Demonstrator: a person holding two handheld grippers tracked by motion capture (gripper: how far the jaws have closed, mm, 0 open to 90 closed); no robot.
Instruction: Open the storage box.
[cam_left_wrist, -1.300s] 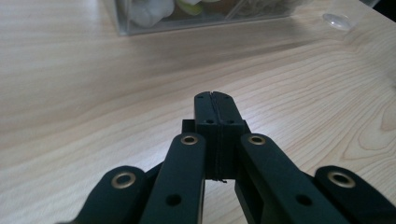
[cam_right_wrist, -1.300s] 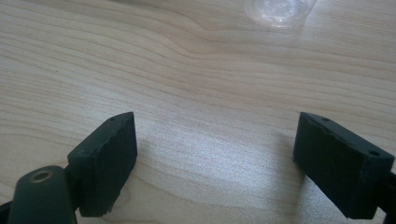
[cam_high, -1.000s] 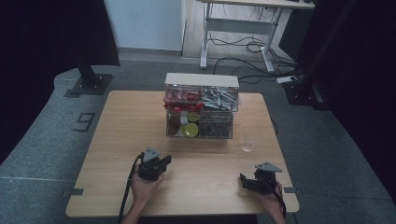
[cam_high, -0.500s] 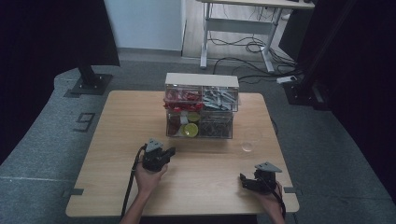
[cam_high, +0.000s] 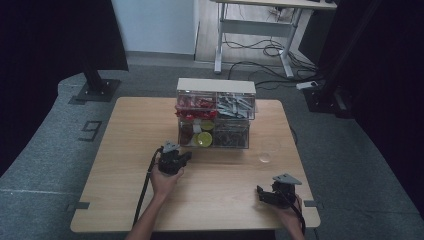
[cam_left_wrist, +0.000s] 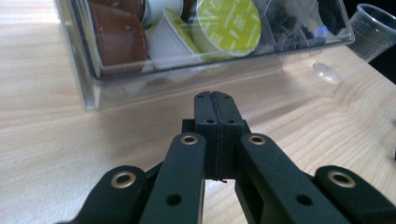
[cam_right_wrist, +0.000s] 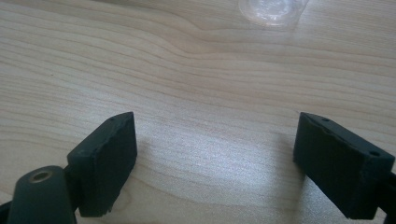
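Observation:
A clear plastic organiser (cam_high: 215, 112) with two tiers stands at the table's middle back. Its lower left compartment holds coffee capsules, among them a green-lidded capsule (cam_left_wrist: 227, 25) and brown ones (cam_left_wrist: 116, 35). My left gripper (cam_high: 186, 156) is shut, jaws pressed together with nothing between them, and points at the organiser's front wall (cam_left_wrist: 154, 74) from a short gap. My right gripper (cam_high: 260, 192) rests low near the front right of the table, jaws wide apart over bare wood (cam_right_wrist: 210, 121). A clear plastic cup (cam_high: 266, 152) stands right of the organiser.
The upper tier holds red packets (cam_high: 192, 106) and grey sachets (cam_high: 235, 105); dark items fill the lower right compartment (cam_high: 231, 137). The cup (cam_left_wrist: 377, 30) is at the right edge of the left gripper view. Desk legs and cables lie on the floor beyond the table.
My left gripper has moved forward and a little right, toward the organiser's front. The right gripper has stayed in place.

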